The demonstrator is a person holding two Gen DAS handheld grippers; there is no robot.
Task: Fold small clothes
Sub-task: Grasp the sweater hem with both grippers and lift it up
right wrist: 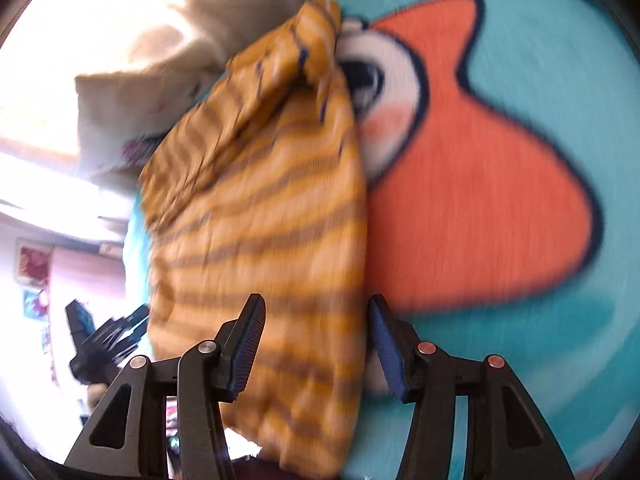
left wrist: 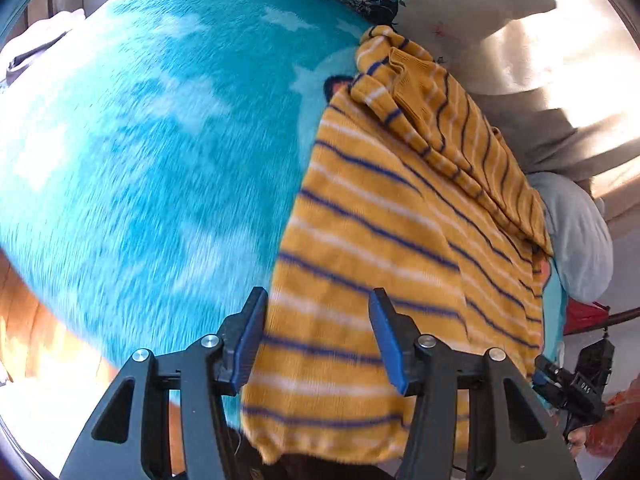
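My left gripper (left wrist: 318, 332) and right gripper (right wrist: 316, 336) both hung wide open, holding nothing, over the striped yellow top (left wrist: 392, 240) lying at the frame's lower centre on the turquoise blanket (left wrist: 140, 140). Pinching one layer could undo its fold.

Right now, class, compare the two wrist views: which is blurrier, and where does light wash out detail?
Right wrist view: heavier motion blur, smearing the striped yellow garment and the teal blanket; the upper left is blown out white. Left wrist view: garment stripes fairly crisp, blanket pile streaked; glare at lower left. Both show fisheye bending.
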